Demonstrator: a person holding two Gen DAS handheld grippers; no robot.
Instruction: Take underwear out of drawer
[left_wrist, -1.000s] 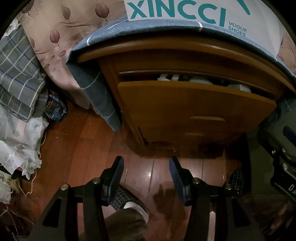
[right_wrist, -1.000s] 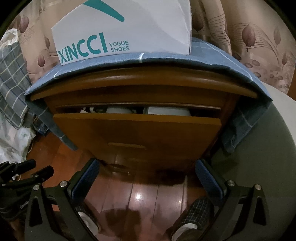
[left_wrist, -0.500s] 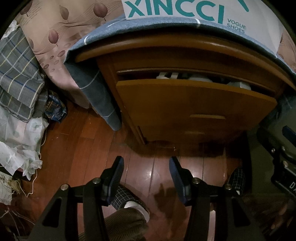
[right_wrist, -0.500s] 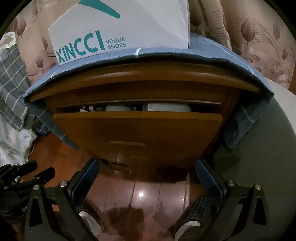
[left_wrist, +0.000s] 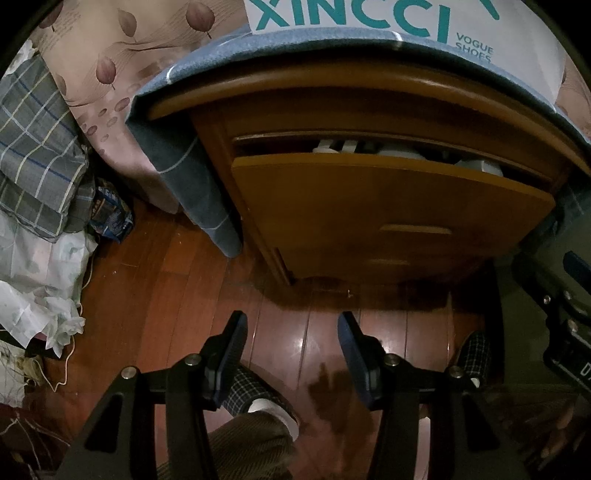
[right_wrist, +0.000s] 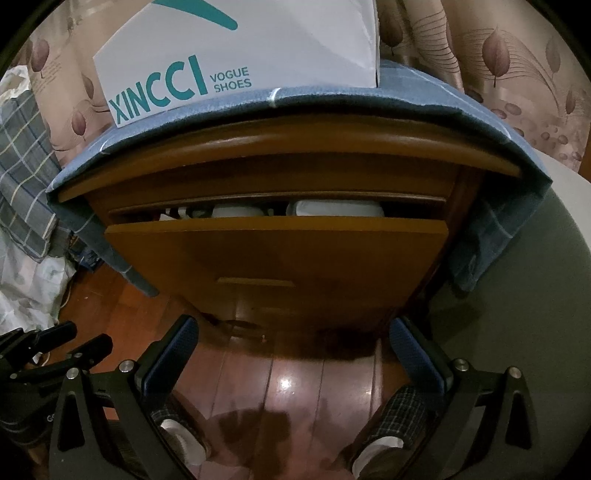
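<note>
Red-brown floorboards (right_wrist: 295, 384) lie under both grippers, glossy with a lamp glint, and the person's checked slippers (right_wrist: 402, 410) stand on them. The left gripper (left_wrist: 291, 343) hangs over the boards with its jaws parted by a moderate gap, holding nothing. The right gripper (right_wrist: 293, 350) hangs beside it with jaws spread wide, also holding nothing; from its view the left one shows at the lower left edge.

Just beyond the jaws stands a wooden nightstand (right_wrist: 291, 147). Its top drawer (right_wrist: 277, 251) is pulled partway out, the front panel tilted toward the cameras. In the gap above the panel, pale folded underwear (right_wrist: 336, 208) lies inside the drawer, a larger bundle at the right and smaller ones to the left; details are too dim to tell. Neither gripper touches the drawer.

A blue cloth (right_wrist: 369, 98) covers the nightstand's top and hangs down both sides. On it sits a white shoebox (right_wrist: 240, 48) printed XINCCI VOGUE SHOES. Behind is a leaf-patterned curtain (right_wrist: 517, 66). To the left, plaid fabric (left_wrist: 33, 155) and crumpled white bags (left_wrist: 33, 273) are piled on the floor.
</note>
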